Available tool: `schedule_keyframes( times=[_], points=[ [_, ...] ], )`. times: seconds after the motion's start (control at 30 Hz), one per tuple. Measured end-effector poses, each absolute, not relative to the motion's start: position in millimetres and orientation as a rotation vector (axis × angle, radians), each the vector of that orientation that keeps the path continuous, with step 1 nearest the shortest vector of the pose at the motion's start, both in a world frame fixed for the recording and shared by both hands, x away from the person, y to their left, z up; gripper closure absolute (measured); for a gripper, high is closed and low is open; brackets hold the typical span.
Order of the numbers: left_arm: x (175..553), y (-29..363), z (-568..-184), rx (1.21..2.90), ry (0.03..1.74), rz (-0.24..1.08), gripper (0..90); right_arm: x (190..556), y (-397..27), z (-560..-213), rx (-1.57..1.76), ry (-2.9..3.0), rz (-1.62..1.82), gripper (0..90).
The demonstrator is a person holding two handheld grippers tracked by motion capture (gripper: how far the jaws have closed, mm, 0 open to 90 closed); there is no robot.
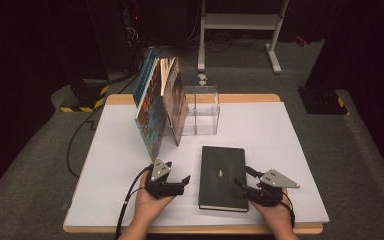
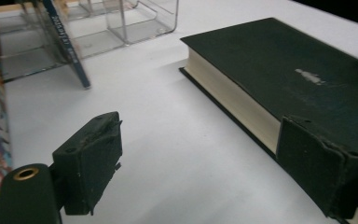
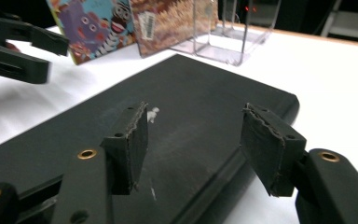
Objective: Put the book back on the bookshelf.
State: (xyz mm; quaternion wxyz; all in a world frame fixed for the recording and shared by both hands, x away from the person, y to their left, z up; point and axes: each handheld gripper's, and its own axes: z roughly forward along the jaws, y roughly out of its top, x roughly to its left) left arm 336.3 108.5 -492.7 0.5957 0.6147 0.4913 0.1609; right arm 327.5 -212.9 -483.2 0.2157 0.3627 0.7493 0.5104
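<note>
While 1 table [image 1: 290, 150] w/ white top carries everything, items run as follows. Upright books: 2, leaning together at rear left, colourful book [image 1: 147, 107] and brown book [image 1: 176, 100]. Flat book: 1 black book [image 1: 223, 177], front centre, between both grippers. Clear acrylic holder [image 1: 202, 110]: 1, just right of upright books. Grippers: 2. Left gripper [image 1: 179, 183] fingers released, spread wide, nothing between, just left of black book. Right gripper [image 1: 241, 182] fingers released, apart above cover at book's right edge, no grip.
</note>
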Motion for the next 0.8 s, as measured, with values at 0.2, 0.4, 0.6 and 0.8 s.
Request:
schedule_keyframes(
  times=[0.2, 0.4, 0.6, 0.8],
  points=[
    [327, 97, -491, 1.426, 1.106, 0.265, 14.2, 330, -213, -480, 1.085, 2.125, 1.358, 37.3],
    [317, 73, -494, 1.481, 1.07, 0.191, 14.2, 317, -217, -489, 1.157, 2.146, 1.334, 25.7],
    [314, 49, -500, 1.512, 1.06, 0.124, 14.5, 317, -212, -494, 1.189, 2.193, 1.342, 21.7],
    [316, 42, -504, 1.519, 1.061, 0.111, 12.1, 318, -212, -497, 1.217, 2.22, 1.356, 20.3]
  ],
)
